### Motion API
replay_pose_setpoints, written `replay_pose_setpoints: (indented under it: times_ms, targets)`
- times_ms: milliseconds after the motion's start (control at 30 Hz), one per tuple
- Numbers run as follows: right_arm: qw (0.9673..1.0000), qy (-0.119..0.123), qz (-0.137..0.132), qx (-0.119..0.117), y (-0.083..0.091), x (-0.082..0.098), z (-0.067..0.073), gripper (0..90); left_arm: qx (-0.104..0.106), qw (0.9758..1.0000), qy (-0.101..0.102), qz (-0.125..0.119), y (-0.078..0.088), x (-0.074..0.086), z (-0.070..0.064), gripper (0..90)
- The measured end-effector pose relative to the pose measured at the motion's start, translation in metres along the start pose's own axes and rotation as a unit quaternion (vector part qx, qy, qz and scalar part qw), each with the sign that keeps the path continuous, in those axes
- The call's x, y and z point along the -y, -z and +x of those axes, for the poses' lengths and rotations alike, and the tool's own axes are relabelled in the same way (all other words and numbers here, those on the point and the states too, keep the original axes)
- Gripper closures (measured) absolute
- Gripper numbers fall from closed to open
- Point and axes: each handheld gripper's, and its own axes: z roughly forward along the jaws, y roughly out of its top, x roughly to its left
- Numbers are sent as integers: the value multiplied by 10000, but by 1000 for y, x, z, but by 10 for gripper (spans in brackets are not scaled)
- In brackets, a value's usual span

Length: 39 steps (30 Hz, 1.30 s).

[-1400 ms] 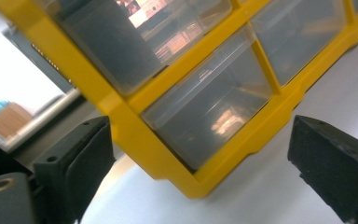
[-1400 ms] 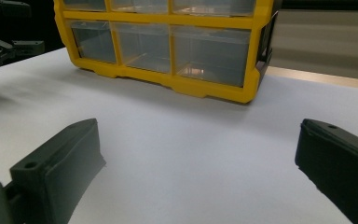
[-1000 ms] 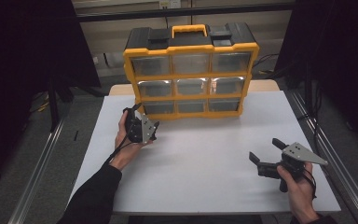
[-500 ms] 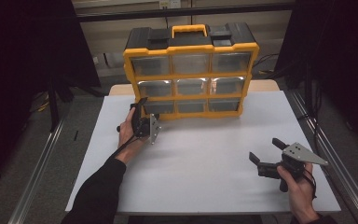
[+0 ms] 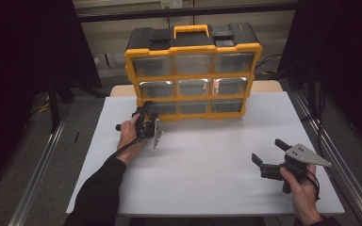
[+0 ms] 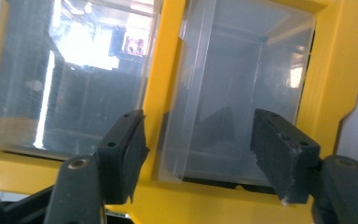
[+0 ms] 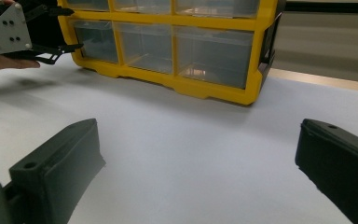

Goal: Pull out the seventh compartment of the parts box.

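Observation:
A yellow organizer (image 5: 191,48) with clear plastic drawers stands upright at the back of the white table (image 5: 207,155). My left gripper (image 5: 146,109) lies turned on its side, with its tips at the bottom-left drawer (image 5: 162,107). In the left gripper view the jaws (image 6: 198,140) frame that clear drawer (image 6: 242,93). They have just been closing, and I see no pad pressing on it. My right gripper (image 5: 267,151) hovers open over the table's right front, nothing between its jaws (image 7: 198,149).
A black and yellow carry handle (image 5: 193,32) tops the organizer. The drawers I can see into look empty. Metal rails (image 5: 330,155) run along both sides of the table. White tabletop stretches between the two hands.
My left gripper has moved forward and down to the organizer's bottom-left drawer, and its jaws stand narrower. The right hand has stayed put.

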Motion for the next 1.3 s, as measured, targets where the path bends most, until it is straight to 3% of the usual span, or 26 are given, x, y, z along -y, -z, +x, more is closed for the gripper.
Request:
replay_pose_setpoints:
  times_ms: [33, 133, 167, 267, 300, 333, 400, 433, 467, 500, 567, 600, 633, 667, 700, 733, 833, 867, 900, 933, 1000, 1033, 1100, 1133, 1267, 1300]
  targets:
    - [10000, -19, 2, -2, 0, 0, 0, 0, 74, 9970, -627, 453, 6, -2, 8, 371]
    - [10000, -36, 1, -10, 1, 0, 0, 0, 65, 9961, -717, 509, 6, -1, 8, 415]
    - [10000, -16, -6, -13, 1, 0, 0, 0, 44, 9968, -663, 434, 6, -1, 8, 424]
    - [10000, 12, -13, -20, 1, 0, 0, 0, 125, 9959, -730, 512, 7, -1, 11, 514]
    - [10000, -2, -11, -20, 1, 0, 0, 0, 76, 9971, -648, 386, 4, 1, 10, 521]
    - [10000, -5, -4, -14, 1, 0, 0, 0, 109, 9944, -895, 552, 6, 1, 12, 537]
    - [10000, 1, -8, -23, 1, 0, 0, 0, 133, 9957, -801, 440, 5, 2, 10, 552]
    - [10000, 2, -7, -22, 1, 0, 0, 0, 66, 9981, -586, 189, 2, 4, 7, 556]
    - [10000, 2, -5, -13, 1, 0, 0, 0, 66, 9981, -586, 189, 2, 4, 7, 566]
    - [10000, 3, 2, -22, 1, 0, 0, 0, 138, 9923, -1106, 533, 6, 2, 14, 581]
    - [10000, 10, 8, -30, 1, 0, 1, 0, 209, 9923, -1101, 536, 6, 1, 15, 616]
    - [10000, 25, -2, -30, 1, 0, 0, 0, 118, 9929, -1078, 489, 6, 3, 15, 633]
    - [10000, 6, -6, -19, 1, 0, 1, 0, 195, 9910, -1223, 517, 6, 2, 17, 639]
    - [10000, 6, 0, -22, 1, 0, 1, 0, 230, 9908, -1262, 433, 5, 2, 17, 639]
    - [10000, 14, -8, -25, 1, 0, 1, 0, 67, 9893, -1343, 562, 7, 2, 17, 640]
    - [10000, 10, -3, -24, 1, 0, 1, 0, 155, 9908, -1248, 494, 6, 2, 15, 640]
    - [10000, 13, 11, -36, 0, 0, 1, 0, 28, 9926, -1143, 407, 5, 2, 15, 682]
    - [10000, 31, 13, -40, 0, 0, 1, 0, 15, 9957, -901, 229, 3, 3, 13, 694]
    - [10000, 32, 19, -46, 1, 0, 1, 0, 15, 9957, -901, 229, 3, 3, 13, 712]
    - [10000, 32, 16, -58, 1, 0, 1, 0, 34, 9900, -1303, 536, 6, 1, 16, 715]
    - [10000, 37, 10, -41, 0, 0, 1, 0, 63, 9898, -1321, 525, 6, 1, 16, 713]
    - [10000, 32, 15, -35, 0, 0, 1, 0, 136, 9878, -1433, 587, 6, 0, 17, 714]
    - [10000, 34, 27, -43, 0, 0, 1, 0, 145, 9871, -1476, 602, 6, 0, 18, 728]
    - [10000, 25, 47, -68, 0, 0, 1, 0, -76, 9896, -1313, 588, 6, 0, 16, 749]
    - [9999, 47, 38, -85, 0, 0, 1, 0, 17, 9877, -1453, 578, 5, -2, 17, 770]
    - [10000, 42, 34, -78, 0, 0, 1, 0, -122, 9899, -1309, 524, 5, -1, 15, 771]
